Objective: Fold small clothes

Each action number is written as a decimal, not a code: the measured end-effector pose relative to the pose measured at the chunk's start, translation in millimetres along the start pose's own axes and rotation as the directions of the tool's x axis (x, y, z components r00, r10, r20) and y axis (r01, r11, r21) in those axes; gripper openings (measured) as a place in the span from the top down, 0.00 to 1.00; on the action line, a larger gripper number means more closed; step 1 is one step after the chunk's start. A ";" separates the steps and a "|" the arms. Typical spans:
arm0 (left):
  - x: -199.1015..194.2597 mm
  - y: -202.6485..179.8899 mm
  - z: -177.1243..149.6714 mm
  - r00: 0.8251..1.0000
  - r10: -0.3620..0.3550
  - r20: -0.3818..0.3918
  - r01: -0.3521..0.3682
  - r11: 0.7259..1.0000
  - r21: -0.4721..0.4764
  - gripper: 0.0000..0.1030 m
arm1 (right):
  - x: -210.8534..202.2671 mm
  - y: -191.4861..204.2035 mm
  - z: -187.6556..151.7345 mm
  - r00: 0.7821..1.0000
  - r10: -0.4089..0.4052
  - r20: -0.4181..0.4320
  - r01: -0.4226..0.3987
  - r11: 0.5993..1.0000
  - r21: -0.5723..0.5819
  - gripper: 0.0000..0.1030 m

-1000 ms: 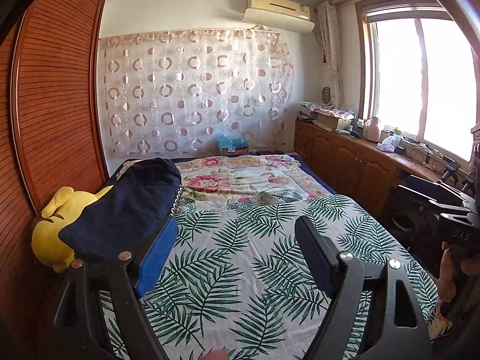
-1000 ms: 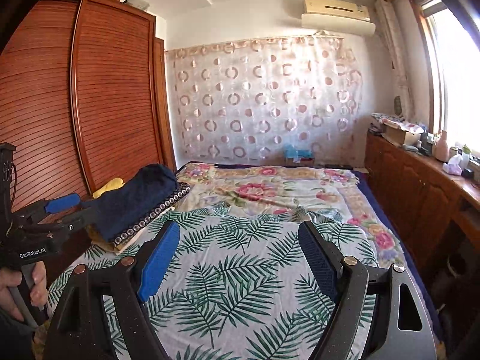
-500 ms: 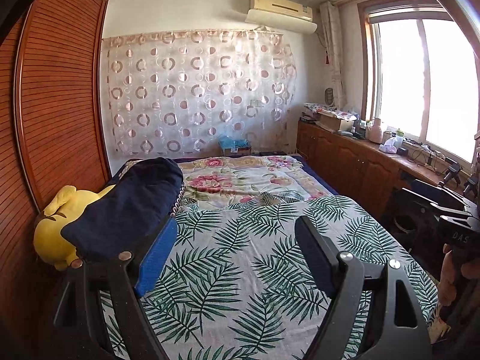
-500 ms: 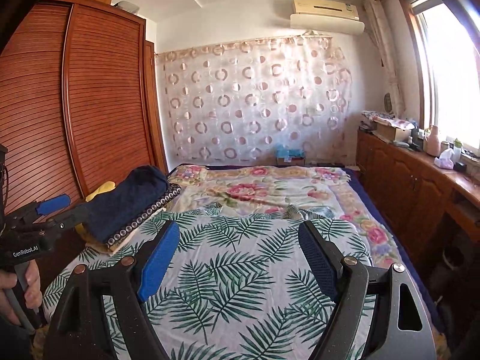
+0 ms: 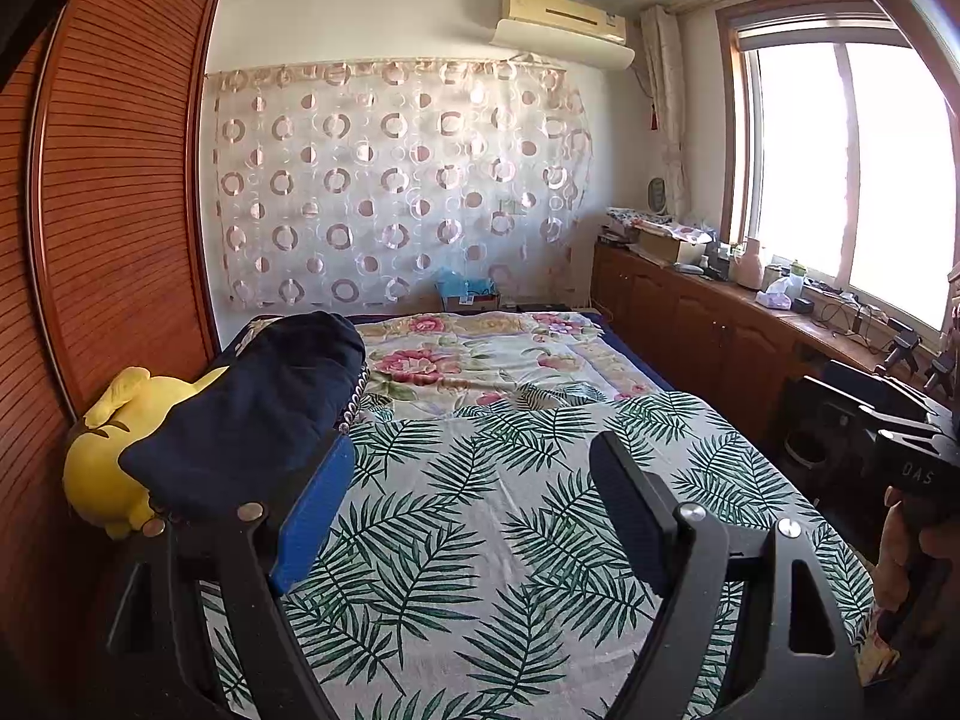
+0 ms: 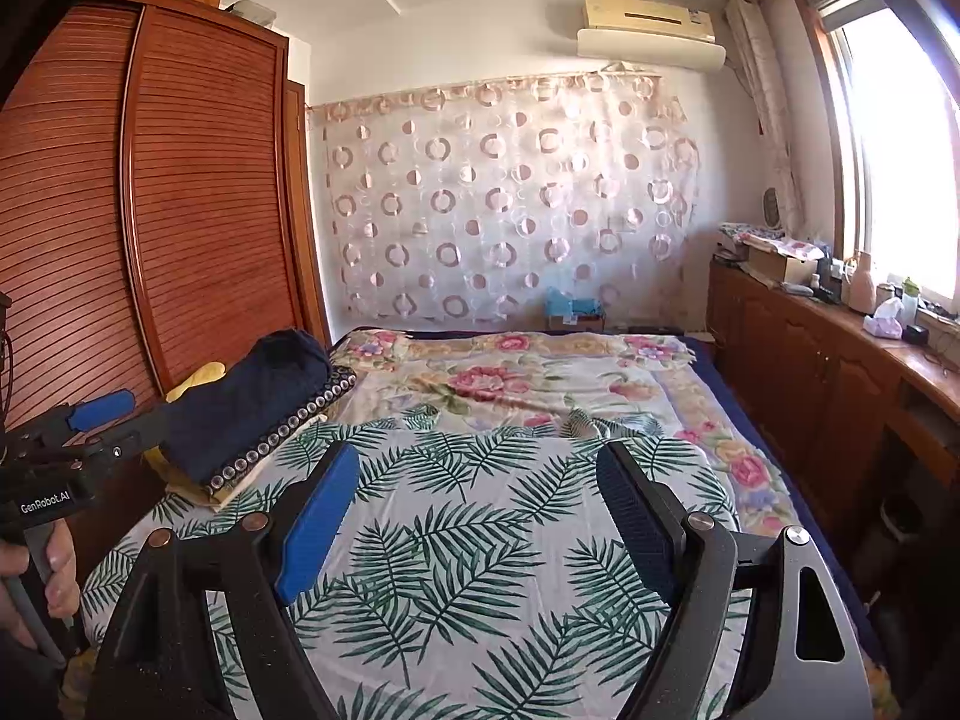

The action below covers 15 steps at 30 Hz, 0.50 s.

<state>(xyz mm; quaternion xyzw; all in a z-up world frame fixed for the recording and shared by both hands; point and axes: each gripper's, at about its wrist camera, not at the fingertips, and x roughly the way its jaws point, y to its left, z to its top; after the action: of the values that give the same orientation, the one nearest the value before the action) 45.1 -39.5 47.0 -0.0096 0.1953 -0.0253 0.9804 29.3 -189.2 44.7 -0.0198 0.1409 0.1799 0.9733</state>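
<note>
Two claws, left claw [image 5: 468, 516] and right claw [image 6: 474, 516], gape wide, empty, above bed [image 5: 510, 540]; dark folded bundle [image 5: 252, 414] beside them risks unravelling if snagged.

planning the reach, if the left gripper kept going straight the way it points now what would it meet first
Probably the white bedsheet with green palm-leaf print: the open left gripper tilts slightly down over it with nothing between its fingers. The dark navy folded cloth lies off to the left, likely outside that line.
</note>
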 end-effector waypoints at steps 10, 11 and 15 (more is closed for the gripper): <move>-0.5 0.9 0.2 1.000 0.001 0.000 -0.001 1.000 -0.001 0.21 | -2.2 -4.0 1.0 1.000 0.005 -0.001 -0.005 1.000 -0.002 0.20; -0.7 0.8 0.3 1.000 0.001 0.001 -0.001 1.000 -0.001 0.21 | -2.5 -4.4 1.4 1.000 0.006 -0.002 -0.006 1.000 -0.002 0.19; -0.6 0.0 0.2 1.000 0.002 0.004 -0.002 1.000 0.001 0.21 | -3.2 -6.2 2.1 1.000 0.003 -0.002 -0.003 1.000 -0.005 0.19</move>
<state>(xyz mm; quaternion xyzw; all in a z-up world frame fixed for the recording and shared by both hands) 44.6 -39.4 47.4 -0.0091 0.1935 -0.0245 0.9808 29.2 -196.0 47.6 -0.0221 0.1415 0.1819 0.9728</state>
